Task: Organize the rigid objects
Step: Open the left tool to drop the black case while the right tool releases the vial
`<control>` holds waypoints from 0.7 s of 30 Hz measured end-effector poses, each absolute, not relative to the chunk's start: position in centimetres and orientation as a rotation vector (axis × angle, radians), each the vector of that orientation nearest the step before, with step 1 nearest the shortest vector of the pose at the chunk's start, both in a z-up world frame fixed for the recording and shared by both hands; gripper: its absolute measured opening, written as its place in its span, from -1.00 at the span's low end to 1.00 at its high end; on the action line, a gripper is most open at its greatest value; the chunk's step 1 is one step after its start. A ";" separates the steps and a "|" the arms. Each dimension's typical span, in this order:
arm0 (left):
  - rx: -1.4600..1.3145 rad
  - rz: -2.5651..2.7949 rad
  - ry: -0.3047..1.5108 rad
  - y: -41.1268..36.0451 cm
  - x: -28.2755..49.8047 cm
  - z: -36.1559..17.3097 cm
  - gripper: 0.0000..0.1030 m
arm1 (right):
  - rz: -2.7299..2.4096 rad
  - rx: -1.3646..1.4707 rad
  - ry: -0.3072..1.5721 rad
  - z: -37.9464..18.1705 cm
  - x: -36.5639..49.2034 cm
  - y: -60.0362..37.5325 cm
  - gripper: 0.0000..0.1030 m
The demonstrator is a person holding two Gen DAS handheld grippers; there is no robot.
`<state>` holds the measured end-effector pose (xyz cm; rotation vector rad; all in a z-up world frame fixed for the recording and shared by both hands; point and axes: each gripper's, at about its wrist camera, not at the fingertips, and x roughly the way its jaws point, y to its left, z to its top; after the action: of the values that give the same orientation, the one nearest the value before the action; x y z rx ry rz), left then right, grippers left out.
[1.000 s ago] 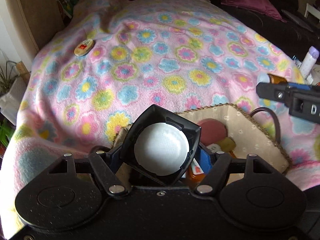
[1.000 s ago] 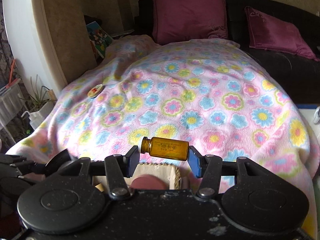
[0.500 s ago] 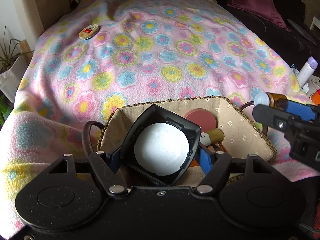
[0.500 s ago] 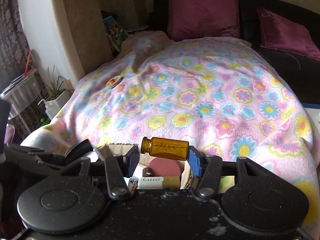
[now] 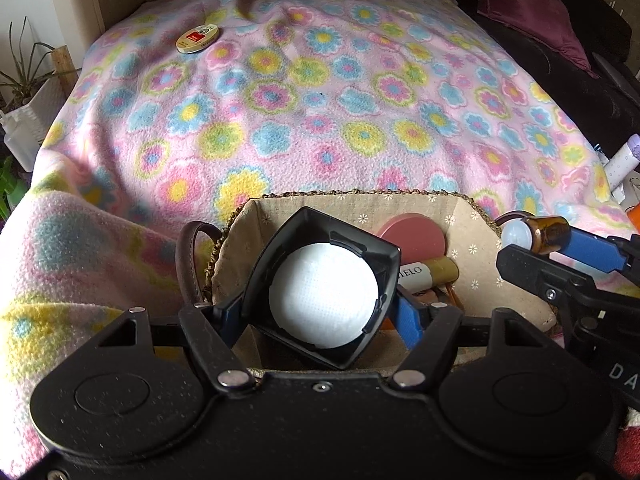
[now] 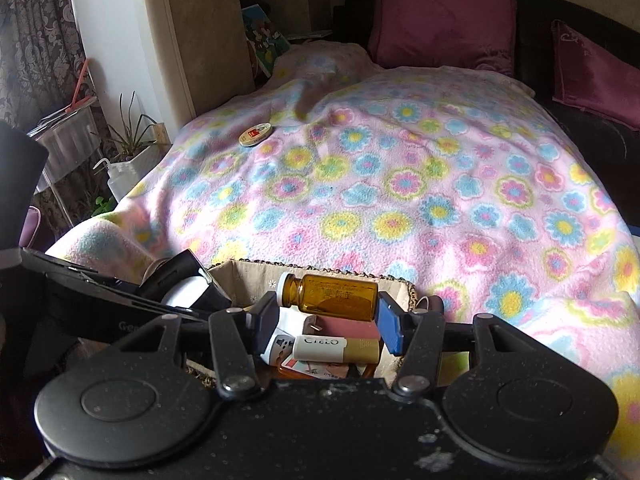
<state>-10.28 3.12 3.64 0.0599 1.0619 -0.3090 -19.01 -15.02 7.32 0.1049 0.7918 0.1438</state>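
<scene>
My left gripper (image 5: 320, 312) is shut on a black square case with a round white pad (image 5: 324, 294) and holds it over the fabric-lined basket (image 5: 352, 206). My right gripper (image 6: 328, 316) is shut on an amber glass bottle (image 6: 332, 296) lying crosswise, above the basket's right side; it also shows in the left wrist view (image 5: 540, 232). Inside the basket lie a pink round lid (image 5: 416, 236) and a white-and-gold tube (image 6: 336, 350). A small round tin (image 5: 197, 39) lies far off on the floral blanket.
The floral fleece blanket (image 5: 340, 100) covers the bed. Magenta cushions (image 6: 440, 16) stand at the back. A potted plant (image 6: 132, 136) and a rack are at the left. A white tube (image 5: 620, 164) and small items stand at the right edge.
Both grippers moved in over the basket, which now fills more of both views. The case and the bottle stay gripped.
</scene>
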 end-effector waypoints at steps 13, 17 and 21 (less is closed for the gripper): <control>0.121 -0.264 1.087 2.3 -10.9 3.6 0.26 | 0.152 0.131 0.798 7.3 -19.0 -14.9 0.01; 0.124 -0.261 1.090 2.2 -10.8 3.6 0.26 | 0.159 0.123 0.798 7.2 -19.0 -14.8 0.01; 0.136 -0.264 1.088 2.1 -10.8 3.4 0.26 | 0.159 0.124 0.797 7.2 -19.0 -14.8 0.01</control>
<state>-10.84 2.05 3.45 0.1364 1.0878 -0.2640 -19.04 -14.79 7.21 0.1240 0.7972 0.1594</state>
